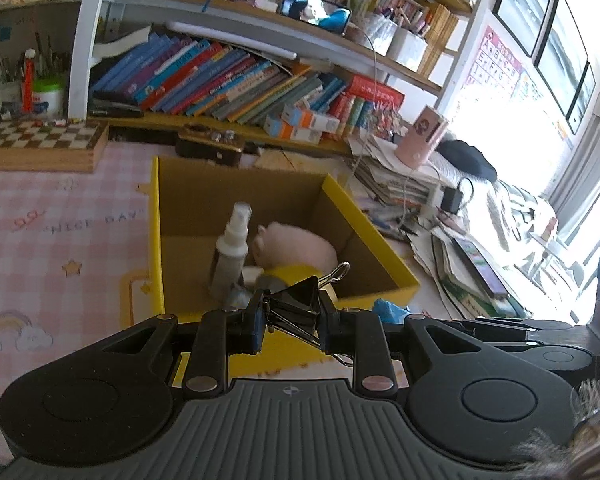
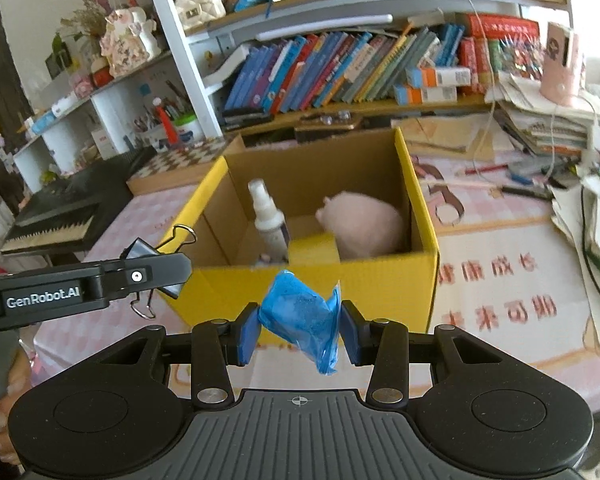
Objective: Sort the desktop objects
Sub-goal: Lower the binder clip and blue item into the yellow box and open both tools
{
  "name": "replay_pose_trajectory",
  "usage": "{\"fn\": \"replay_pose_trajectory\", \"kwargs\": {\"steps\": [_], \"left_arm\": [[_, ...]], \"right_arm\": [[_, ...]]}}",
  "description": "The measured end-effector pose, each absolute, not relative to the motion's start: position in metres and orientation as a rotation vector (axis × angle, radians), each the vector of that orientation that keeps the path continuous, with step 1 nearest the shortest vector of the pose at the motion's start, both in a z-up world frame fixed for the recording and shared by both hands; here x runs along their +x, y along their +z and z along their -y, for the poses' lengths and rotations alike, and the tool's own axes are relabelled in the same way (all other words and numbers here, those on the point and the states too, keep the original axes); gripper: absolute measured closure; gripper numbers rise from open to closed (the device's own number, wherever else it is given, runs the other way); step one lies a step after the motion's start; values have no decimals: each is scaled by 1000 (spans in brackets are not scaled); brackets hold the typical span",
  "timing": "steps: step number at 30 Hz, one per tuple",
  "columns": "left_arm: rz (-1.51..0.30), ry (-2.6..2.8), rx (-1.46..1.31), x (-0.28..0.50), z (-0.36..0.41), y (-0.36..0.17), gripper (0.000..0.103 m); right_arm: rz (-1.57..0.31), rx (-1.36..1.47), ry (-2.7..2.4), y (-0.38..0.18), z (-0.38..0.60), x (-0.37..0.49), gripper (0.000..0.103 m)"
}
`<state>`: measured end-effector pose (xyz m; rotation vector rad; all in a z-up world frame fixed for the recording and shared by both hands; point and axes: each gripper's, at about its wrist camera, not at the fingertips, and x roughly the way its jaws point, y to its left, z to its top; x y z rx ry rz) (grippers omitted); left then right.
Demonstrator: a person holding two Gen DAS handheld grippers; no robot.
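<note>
Black binder clip (image 1: 294, 306), handles crosswise

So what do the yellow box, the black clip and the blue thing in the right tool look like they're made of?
Yellow box: corrugated cardboard, matte yellow outside, raw brown inside with fold lines.
Black clip: looks like painted sheet metal with shiny wire handles, a binder clip.
Blue thing: probably thin plastic film; it is crinkled, glossy and slightly translucent at the edges. Its contents cannot be made out.
</note>
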<state>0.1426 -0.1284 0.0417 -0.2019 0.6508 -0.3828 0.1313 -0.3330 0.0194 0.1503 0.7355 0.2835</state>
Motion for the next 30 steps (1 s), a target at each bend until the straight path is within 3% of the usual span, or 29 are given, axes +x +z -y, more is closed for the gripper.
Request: {"fn": "replay_pose_trajectory", "kwargs": {"steps": [15, 30], "left_arm": [[-688, -322, -83, 210, 138, 27, 80], [-765, -284, 95, 238, 152, 5, 80]], "right_arm": [[-704, -63, 381, 21, 317, 200, 61], [-824, -223, 447, -14, 291, 259, 62]]}}
